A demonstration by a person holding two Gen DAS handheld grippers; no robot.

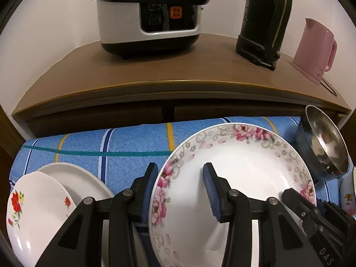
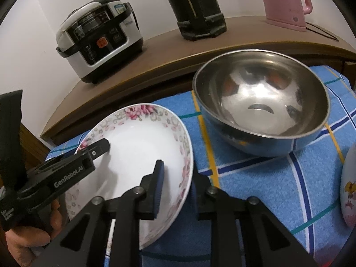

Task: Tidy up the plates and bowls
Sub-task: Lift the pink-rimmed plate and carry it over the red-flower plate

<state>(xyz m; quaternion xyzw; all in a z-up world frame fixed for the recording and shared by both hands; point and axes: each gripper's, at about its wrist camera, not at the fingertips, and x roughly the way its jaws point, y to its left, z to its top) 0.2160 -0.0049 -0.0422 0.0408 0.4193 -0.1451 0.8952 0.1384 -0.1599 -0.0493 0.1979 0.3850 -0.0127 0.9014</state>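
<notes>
I see two grippers working on one plate. The pink flower plate (image 1: pixel 255 178) sits tipped over a blue striped cloth (image 1: pixel 124 146).

The left gripper (image 1: pixel 180 189) has its jaws about half wide. The plate's left edge is between them. One finger is outside the edge and looks like it touches it. The other finger is inside, over the white middle of the plate. I cannot tell if these jaws squeeze the plate or only stand around it. A hand (image 2: pixel 29 240) holds this gripper.

The right gripper (image 2: pixel 179 182) has its jaws almost together. They pinch the plate's right edge. One finger is on the inside of the plate and the other is hidden behind the edge.

To the left of the left jaws lie two more plates. A plate with red flowers (image 1: pixel 33 211) rests on top of a plain white plate (image 1: pixel 77 178).

Past the right jaws, and a bit to their right, a shiny steel bowl (image 2: pixel 262 102) stands on the cloth, near the flower plate. Far to the right of those jaws is the edge of a cartoon bowl (image 2: pixel 349 191).

Well beyond both jaws is a brown shelf (image 1: pixel 155 71). On it stand a rice cooker (image 1: pixel 151 15), a tall black thing (image 1: pixel 264 22) and a pink kettle (image 1: pixel 316 46).
</notes>
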